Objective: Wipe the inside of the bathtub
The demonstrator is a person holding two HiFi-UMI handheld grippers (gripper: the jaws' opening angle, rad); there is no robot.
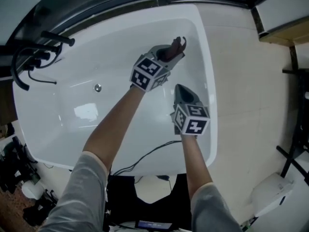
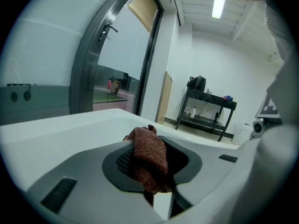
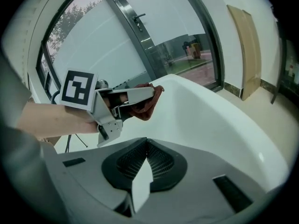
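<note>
Cloth in left gripper hangs near rim of bathtub.

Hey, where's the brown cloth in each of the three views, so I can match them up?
Head view: cloth upper centre, at the tip of the left gripper, over the tub's inside.
Left gripper view: low centre, clamped between the jaws.
Right gripper view: left of centre, in the left gripper's jaws.
Shared landmark: the white tub, whose rim shows in all three.
</note>
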